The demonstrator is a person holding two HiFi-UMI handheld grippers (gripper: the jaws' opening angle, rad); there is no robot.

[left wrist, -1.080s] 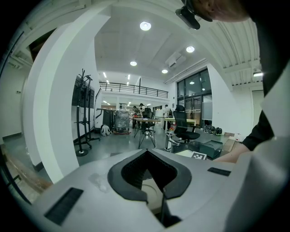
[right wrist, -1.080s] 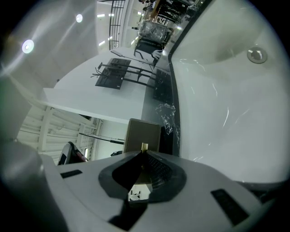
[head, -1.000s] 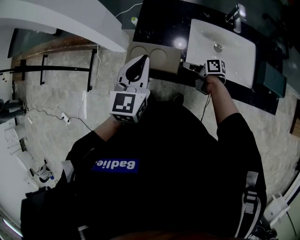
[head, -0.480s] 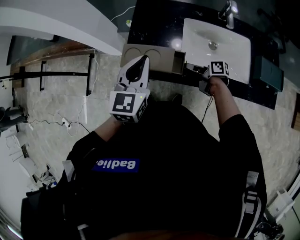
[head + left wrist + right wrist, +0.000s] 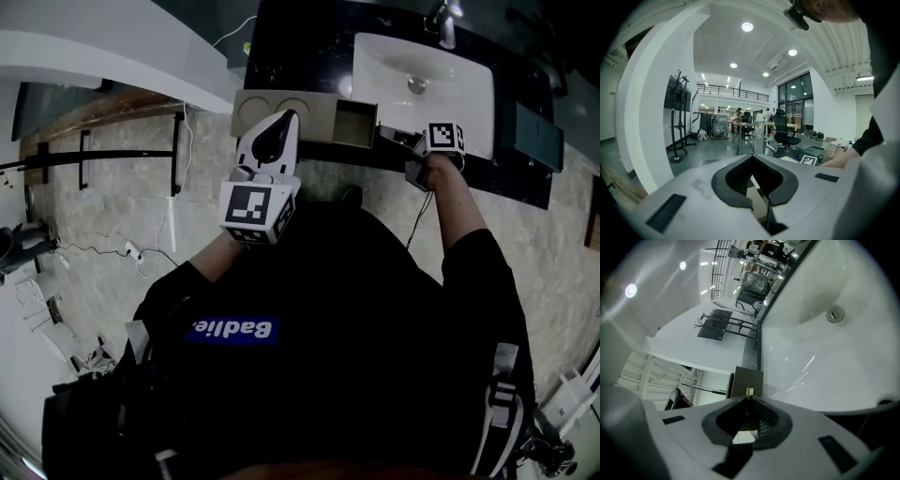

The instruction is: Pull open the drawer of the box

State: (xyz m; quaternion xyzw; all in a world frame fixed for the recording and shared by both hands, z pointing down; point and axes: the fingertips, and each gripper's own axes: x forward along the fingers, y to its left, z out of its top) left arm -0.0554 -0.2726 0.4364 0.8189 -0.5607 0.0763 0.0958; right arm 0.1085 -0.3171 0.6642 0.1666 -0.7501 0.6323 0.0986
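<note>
Seen from above, I stand at a dark table [image 5: 300, 47] with a white sink basin [image 5: 450, 103] set into it and a faucet [image 5: 441, 21] at the far edge. A beige box [image 5: 281, 108] sits at the table's near left corner. Its drawer [image 5: 356, 124] already juts out of the box's right side along the near edge, toward the basin, and its hollow shows open from above.

My right gripper [image 5: 749, 398] is clenched on the drawer's thin pull tab [image 5: 749, 391], with the flat drawer front just beyond the tips. My left gripper [image 5: 752, 158] is closed on nothing. I hold it up near my chest, just short of the box and not bracing it.

I judge the pull to be under way, with the drawer partly out. The next move calls for drawing the tab straight along the drawer's line of travel, with a firm pinch so the narrow tab does not slip. The unbraced box might slide along with it.

The table is glossy and reflects a ceiling light. Below it lies a pale stone-patterned floor [image 5: 112, 216] with a trailing cable [image 5: 141, 246]. The left gripper view shows a large, bright hall with office chairs, desks and a railed upper gallery.
</note>
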